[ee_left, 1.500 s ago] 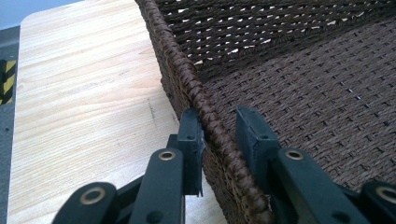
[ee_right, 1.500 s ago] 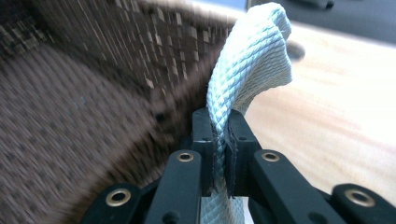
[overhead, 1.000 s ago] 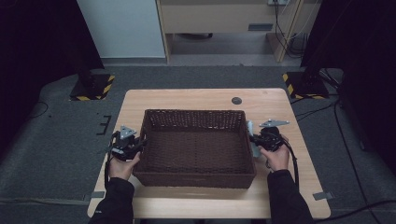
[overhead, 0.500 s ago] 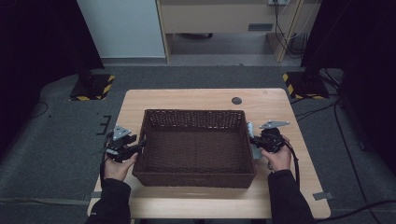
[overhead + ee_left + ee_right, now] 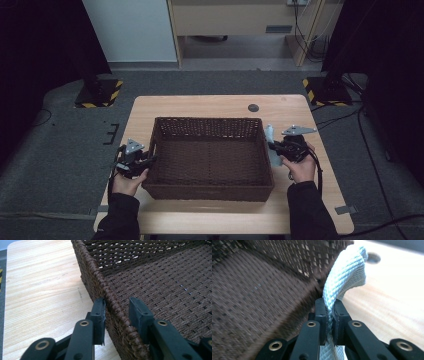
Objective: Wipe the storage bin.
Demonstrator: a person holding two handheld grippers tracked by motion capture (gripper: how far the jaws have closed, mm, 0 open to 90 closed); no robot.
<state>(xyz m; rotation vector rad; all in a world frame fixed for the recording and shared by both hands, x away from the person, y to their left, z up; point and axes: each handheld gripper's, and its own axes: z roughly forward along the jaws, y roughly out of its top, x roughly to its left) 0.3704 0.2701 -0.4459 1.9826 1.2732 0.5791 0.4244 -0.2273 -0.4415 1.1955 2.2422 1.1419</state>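
While your left gripper (image 5: 149, 161) straddles the left rim of the wicker basket (image 5: 210, 186), it has no grip on it yet: in the left gripper view the outer pad (image 5: 100, 315) sits against the woven wall, but the inner pad (image 5: 136, 312) stands clear of the braided edge, with a gap between them. Those jaws have just been closing with the rim between them, so I judge you partway through taking hold on that side.

Moving across, the basket lies in the middle of the wooden table (image 5: 200, 105), its long sides running left to right, nothing inside it as far as the high view tells. A small dark disc (image 5: 253, 107) lies on the table beyond its far wall.

On the right, your right gripper (image 5: 274, 149) is clenched on the pale woven strap (image 5: 342, 282) at the basket's right end, the jaws pinching the webbing flat as it arches up over them.

So the right hold looks made and the left is unfinished. What remains, as I read it, is to close the left jaws firmly on the rim, then lift or shift the basket with both hands together, evenly, so it doesn't tip.
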